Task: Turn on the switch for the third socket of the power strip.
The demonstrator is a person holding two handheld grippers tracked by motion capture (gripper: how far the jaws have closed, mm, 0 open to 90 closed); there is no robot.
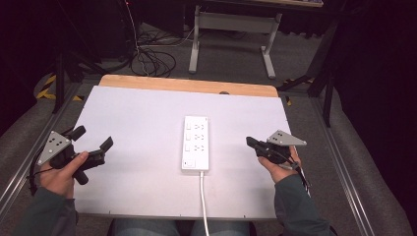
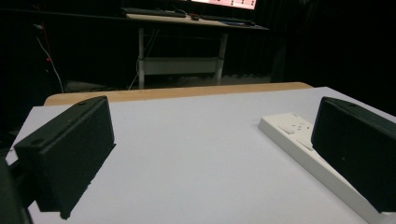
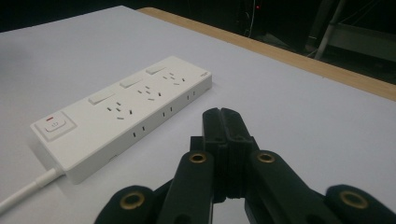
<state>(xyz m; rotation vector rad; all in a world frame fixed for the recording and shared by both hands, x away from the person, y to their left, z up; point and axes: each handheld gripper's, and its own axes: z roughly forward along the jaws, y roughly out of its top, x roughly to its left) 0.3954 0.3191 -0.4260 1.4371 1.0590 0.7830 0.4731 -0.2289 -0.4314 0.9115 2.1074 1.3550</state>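
Note:
A white power strip (image 1: pixel 196 142) lies lengthwise at the middle of the white table top, its cord (image 1: pixel 203 201) running toward the near edge. It has three socket groups with switches and a master button (image 3: pixel 54 123) at the near end. My left gripper (image 1: pixel 93 142) rests at the table's left side, jaws wide open and empty; in its own view the power strip (image 2: pixel 299 140) sits partly behind the right jaw. My right gripper (image 1: pixel 250 142) is held just right of the strip, pointing at it, jaws pressed together with nothing between them (image 3: pixel 223 122).
The white sheet (image 1: pixel 147 123) covers a wooden table whose far edge (image 1: pixel 187 86) shows as a tan band. Beyond it stand a desk frame (image 1: pixel 231 34) and loose cables (image 1: pixel 152 59) on the floor. Metal rails run along both table sides.

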